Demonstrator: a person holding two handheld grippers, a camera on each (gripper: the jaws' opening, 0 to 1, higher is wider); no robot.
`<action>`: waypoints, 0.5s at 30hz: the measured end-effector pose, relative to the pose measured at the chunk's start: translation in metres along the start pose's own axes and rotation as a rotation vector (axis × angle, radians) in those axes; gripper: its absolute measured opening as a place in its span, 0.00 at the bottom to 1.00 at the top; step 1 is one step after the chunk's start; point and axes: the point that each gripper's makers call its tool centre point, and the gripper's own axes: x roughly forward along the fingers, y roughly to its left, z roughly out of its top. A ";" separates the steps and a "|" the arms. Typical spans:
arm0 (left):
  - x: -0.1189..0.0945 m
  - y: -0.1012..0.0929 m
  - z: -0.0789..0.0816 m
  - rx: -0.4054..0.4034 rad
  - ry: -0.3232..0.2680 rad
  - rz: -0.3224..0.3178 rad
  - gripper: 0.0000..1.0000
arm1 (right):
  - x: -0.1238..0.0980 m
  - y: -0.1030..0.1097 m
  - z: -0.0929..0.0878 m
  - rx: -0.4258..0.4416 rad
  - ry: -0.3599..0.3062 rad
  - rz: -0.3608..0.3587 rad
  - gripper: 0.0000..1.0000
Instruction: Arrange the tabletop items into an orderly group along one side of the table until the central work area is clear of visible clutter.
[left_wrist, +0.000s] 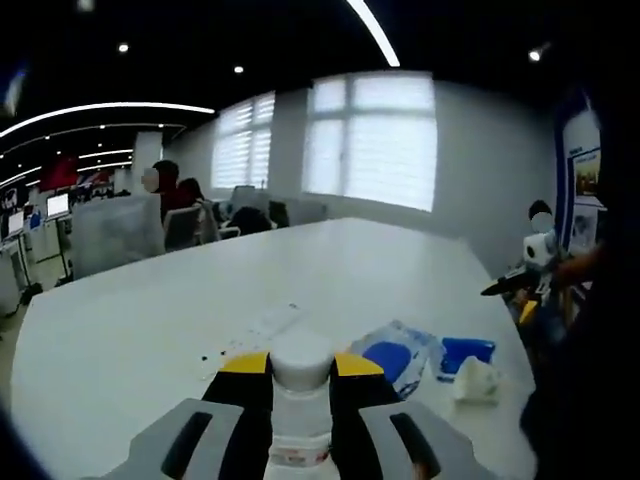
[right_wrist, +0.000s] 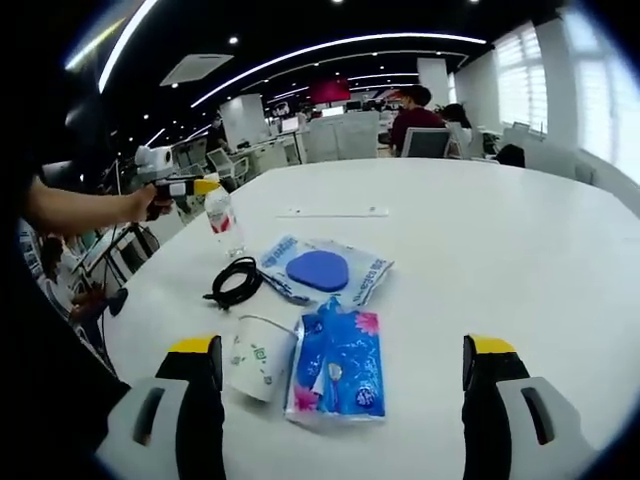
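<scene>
white office table (right_wrist: 480, 240) carries clutter: left gripper (left_wrist: 301, 372) clamps a bottle (left_wrist: 300, 400) upright to shift it aside, while right gripper (right_wrist: 340, 352) gapes over tissues (right_wrist: 340, 365).

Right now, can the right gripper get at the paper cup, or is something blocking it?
Probably yes. The right gripper is open, and the paper cup lies on its side just inside its left jaw, nothing over it. The blue tissue pack lies right beside the cup and may get nudged.
</scene>
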 end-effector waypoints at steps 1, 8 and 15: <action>0.001 0.000 -0.001 -0.004 0.008 -0.005 0.17 | 0.000 0.000 -0.001 0.001 0.002 -0.001 0.96; 0.002 -0.003 -0.008 0.014 0.054 -0.078 0.17 | -0.003 0.004 -0.003 -0.001 0.006 -0.006 0.96; 0.000 -0.005 -0.010 0.045 0.082 -0.156 0.18 | -0.005 0.005 -0.006 -0.002 0.018 -0.011 0.96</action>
